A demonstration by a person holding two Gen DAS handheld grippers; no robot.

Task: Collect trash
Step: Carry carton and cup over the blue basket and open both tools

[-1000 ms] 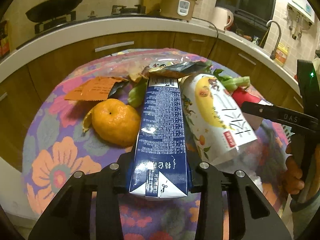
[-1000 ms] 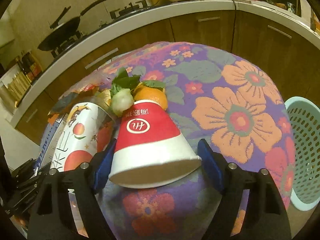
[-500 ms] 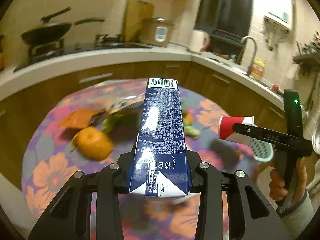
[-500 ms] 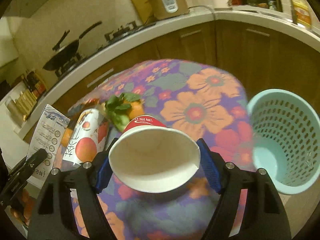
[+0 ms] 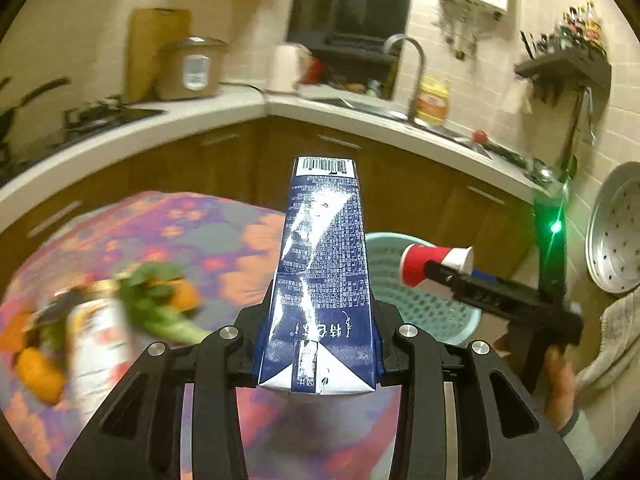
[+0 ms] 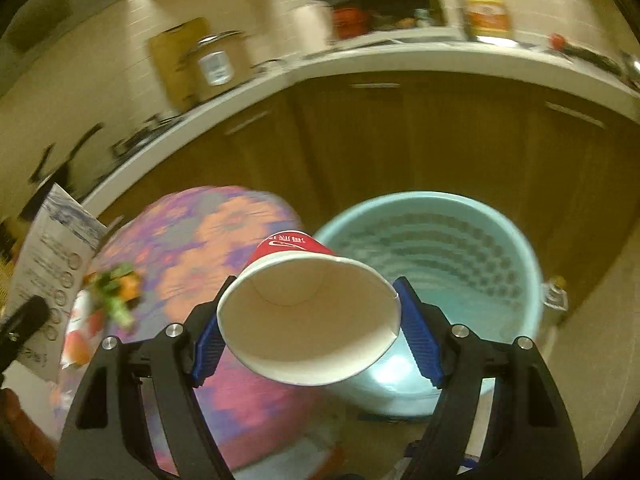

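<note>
My left gripper (image 5: 320, 340) is shut on a dark blue milk carton (image 5: 322, 280), held in the air above the table's edge. My right gripper (image 6: 308, 320) is shut on a red and white paper cup (image 6: 308, 312), mouth toward the camera, held above the near rim of a pale blue perforated basket (image 6: 460, 248). The cup (image 5: 434, 264) and basket (image 5: 420, 308) also show in the left wrist view, to the right of the carton. The carton (image 6: 48, 272) shows at the left edge of the right wrist view.
A round table with a purple floral cloth (image 5: 200, 232) carries an orange (image 5: 38, 368), green leaves (image 5: 160, 304) and a white juice carton (image 5: 100, 340). Brown cabinets and a white counter (image 5: 360, 116) curve behind. A metal strainer (image 5: 616, 228) hangs at the right.
Both grippers have lifted off the table and swung right toward the basket. The carton and the cup have stayed in their grips. The basket now looms larger in the right wrist view.
</note>
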